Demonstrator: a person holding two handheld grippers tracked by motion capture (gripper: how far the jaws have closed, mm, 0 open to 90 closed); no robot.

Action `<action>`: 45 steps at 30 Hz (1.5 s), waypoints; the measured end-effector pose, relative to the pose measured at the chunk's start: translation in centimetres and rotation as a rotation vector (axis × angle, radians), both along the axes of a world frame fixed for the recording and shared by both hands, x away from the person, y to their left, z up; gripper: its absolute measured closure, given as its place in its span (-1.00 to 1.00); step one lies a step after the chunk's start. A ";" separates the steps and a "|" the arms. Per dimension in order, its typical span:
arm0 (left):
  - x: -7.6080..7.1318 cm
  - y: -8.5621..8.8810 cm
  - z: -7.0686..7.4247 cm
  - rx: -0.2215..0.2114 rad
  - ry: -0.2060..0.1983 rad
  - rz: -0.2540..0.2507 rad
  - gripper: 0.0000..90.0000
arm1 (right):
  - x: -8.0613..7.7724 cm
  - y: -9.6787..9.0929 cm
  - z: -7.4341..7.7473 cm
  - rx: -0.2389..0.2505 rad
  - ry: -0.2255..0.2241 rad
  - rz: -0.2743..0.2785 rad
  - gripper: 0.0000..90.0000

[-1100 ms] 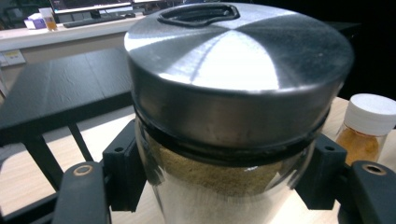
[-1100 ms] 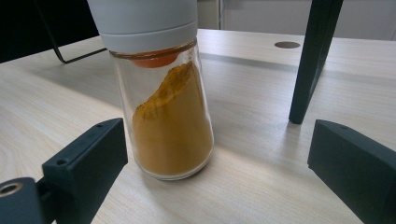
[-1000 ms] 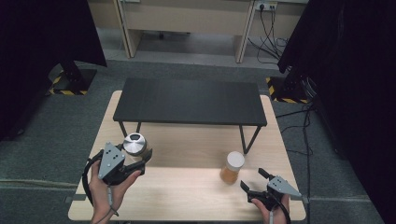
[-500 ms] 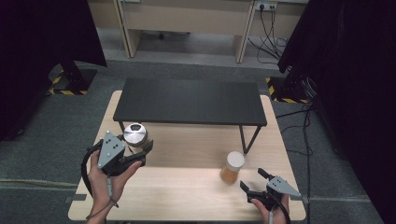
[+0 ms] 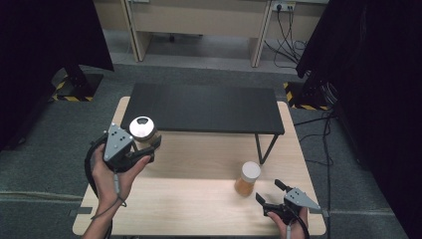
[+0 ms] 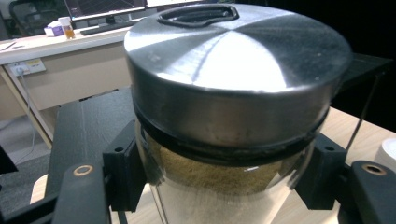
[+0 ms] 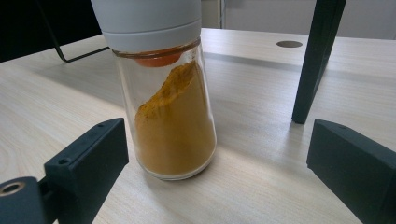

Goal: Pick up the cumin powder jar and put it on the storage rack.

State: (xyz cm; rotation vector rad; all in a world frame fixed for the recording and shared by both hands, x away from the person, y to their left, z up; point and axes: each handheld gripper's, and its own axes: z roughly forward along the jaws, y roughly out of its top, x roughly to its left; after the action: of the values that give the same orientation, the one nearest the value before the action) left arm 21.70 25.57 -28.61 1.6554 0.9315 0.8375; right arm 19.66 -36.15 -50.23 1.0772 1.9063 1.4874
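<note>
Left gripper [image 5: 144, 147]: fingers [image 6: 122, 170] clenched on the glass jar with steel lid [image 6: 233, 107], sandy granules inside, jar held upright above the worktop [image 5: 199, 209] near its left edge, just before the black shelf [image 5: 204, 107]. Right gripper [image 5: 271, 194]: fingers [image 7: 88, 154] released, spread wide, near the right front corner. White-capped spice jar [image 7: 175, 121] of orange powder stands on the worktop just ahead of them, untouched.

The left gripper [image 5: 144, 149] clamps a steel-lidded glass jar [image 5: 143, 130] at the black shelf's [image 5: 201, 108] near left corner. On the wooden table [image 5: 199, 209], the right gripper [image 5: 268, 193] stands wide apart just near and right of a white-capped jar of orange powder [image 5: 247, 178].
</note>
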 end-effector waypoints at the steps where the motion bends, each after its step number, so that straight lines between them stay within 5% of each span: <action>1: 0.2 -0.1 0.2 0.002 0.005 0.007 -0.32 | 0.0 0.0 0.0 0.001 0.000 0.000 -0.87; 10: 2.3 -0.5 1.9 0.017 0.025 0.050 -0.32 | 0.0 0.0 0.0 0.002 -0.001 0.000 -0.87; 28: 5.8 -1.4 3.1 0.045 0.060 0.092 -0.32 | 0.0 0.0 0.0 0.000 0.000 0.003 -0.87; 45: 9.9 -1.9 2.8 0.068 0.118 0.152 -0.32 | 0.0 0.0 -0.1 -0.003 -0.007 0.008 -0.87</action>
State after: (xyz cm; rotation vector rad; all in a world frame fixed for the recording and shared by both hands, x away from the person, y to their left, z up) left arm 31.57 23.69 -25.85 1.7231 1.1328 0.8895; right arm 19.67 -36.19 -50.28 1.0629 1.9100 1.4897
